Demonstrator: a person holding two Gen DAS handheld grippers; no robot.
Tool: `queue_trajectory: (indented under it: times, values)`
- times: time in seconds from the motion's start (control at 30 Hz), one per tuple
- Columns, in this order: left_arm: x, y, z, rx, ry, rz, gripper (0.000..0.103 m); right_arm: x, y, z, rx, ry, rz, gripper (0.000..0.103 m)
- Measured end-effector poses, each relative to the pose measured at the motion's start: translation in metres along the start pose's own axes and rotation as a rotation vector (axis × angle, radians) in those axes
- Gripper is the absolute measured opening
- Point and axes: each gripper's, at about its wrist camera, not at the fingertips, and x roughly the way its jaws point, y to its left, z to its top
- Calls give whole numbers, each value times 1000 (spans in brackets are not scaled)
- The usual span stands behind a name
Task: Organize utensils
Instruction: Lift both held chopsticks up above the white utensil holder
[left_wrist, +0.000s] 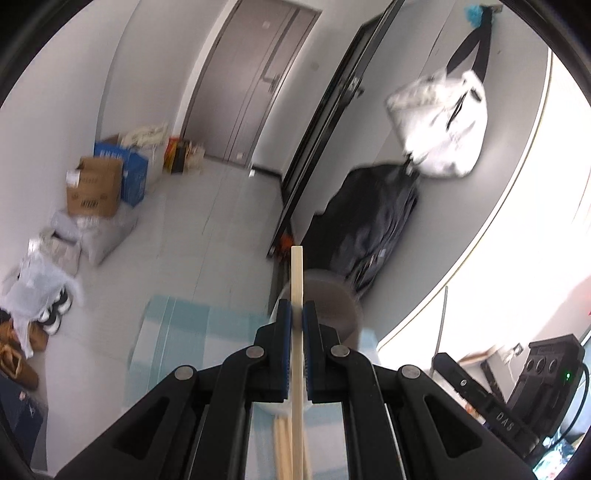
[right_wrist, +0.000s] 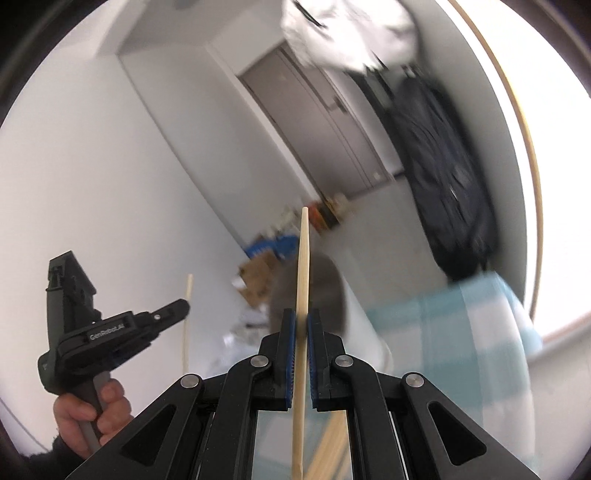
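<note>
Both wrist cameras sat close behind their own fingers, tilted up into the room; they shared the far grey door (left_wrist: 255, 77) and dark bag (right_wrist: 439, 177).

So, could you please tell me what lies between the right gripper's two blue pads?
In the right wrist view, a wooden chopstick stands between the right gripper's pads, clamped on both sides.

Grey door (left_wrist: 255, 81) – cardboard box (left_wrist: 94, 186) – white bag (left_wrist: 441, 122) hanging.

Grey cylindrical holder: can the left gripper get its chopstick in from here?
Probably yes. The left gripper grips a pale wooden chopstick, and the grey cylindrical holder sits just ahead with nothing between; blur hides its opening.
</note>
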Motion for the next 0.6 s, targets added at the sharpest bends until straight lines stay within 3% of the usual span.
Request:
queue_trajectory:
  times: [0.33,0.6]
  values:
    - [15,-16,48,89,-233,3,2,42,21,76,-119,-123,20,6]
    - [59,4,59,83,-267,-5,2,95,16,88,-215,-136,-14,6]
